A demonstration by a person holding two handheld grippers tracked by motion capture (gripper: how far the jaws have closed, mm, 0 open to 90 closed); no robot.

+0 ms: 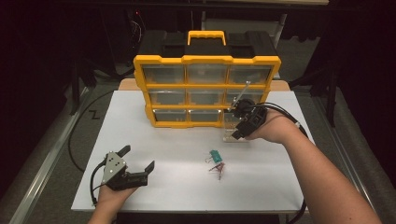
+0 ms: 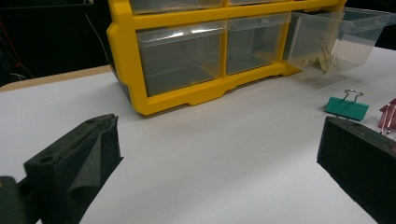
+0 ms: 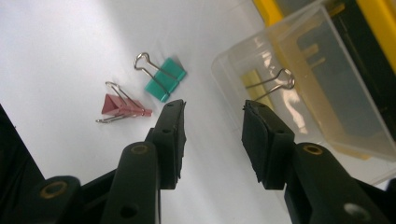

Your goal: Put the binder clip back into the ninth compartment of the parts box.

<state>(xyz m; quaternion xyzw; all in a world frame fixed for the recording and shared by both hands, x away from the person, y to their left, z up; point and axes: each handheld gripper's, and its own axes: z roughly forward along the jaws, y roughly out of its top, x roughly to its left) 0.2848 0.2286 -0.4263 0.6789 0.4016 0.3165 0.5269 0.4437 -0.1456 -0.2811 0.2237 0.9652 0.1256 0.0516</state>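
A yellow parts organizer (image 1: 205,88) with clear drawers stands upright at the back of the white table (image 1: 187,186). One clear drawer (image 1: 232,128) is out on the table at its right foot, with a yellow binder clip (image 3: 257,81) inside. A green binder clip (image 1: 215,155) and a red one (image 1: 218,168) lie loose in front of it. My right gripper (image 1: 236,135) hovers beside the drawer, open, nothing between its jaws. My left gripper (image 1: 138,157) rests near the front left, jaws wide open and empty.
The organizer's yellow handle (image 1: 206,36) rises at the back. Cables (image 1: 289,116) trail from the right gripper across the table's right side. Dark floor and chair legs surround the table. Bare white surface lies between the left gripper and the clips.
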